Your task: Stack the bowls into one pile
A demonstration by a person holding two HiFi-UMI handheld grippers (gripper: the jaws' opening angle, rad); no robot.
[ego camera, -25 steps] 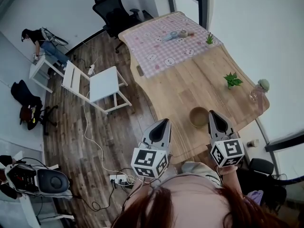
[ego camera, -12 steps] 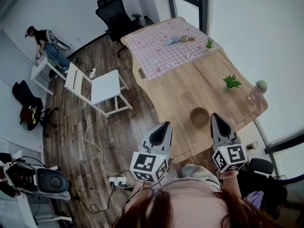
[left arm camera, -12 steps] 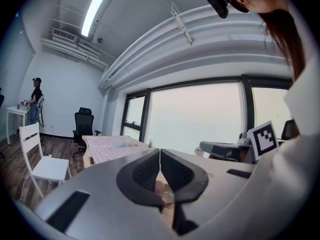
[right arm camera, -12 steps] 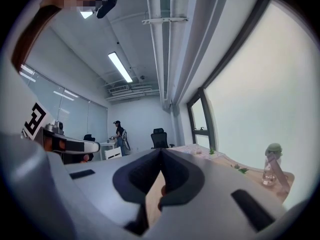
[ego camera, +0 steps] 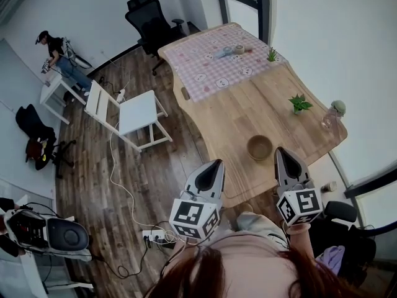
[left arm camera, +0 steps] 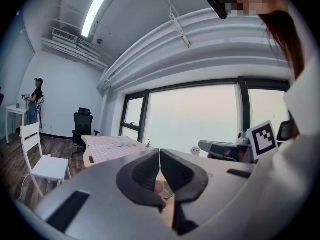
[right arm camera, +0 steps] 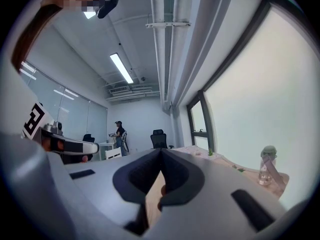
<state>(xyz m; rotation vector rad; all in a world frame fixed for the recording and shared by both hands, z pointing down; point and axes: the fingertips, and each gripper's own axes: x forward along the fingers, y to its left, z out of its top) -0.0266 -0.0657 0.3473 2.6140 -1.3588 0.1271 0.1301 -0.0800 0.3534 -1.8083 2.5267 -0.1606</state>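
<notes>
Left tongs point(ego camera: 217, 162): jaws pressed together, nothing between them, touching nothing. Right tongs point(ego camera: 280, 149): jaws likewise together and empty, held above the near edge of the desk point(ego camera: 248, 107). Bowl point(ego camera: 259, 147): tan, round, upright with its mouth facing up, so no long axis, and how many are nested in it cannot be told; it sits on the bare wood near the desk's front edge, just beyond and left of the right tongs' tip, ahead and right of the left tongs, apart from both.
</notes>
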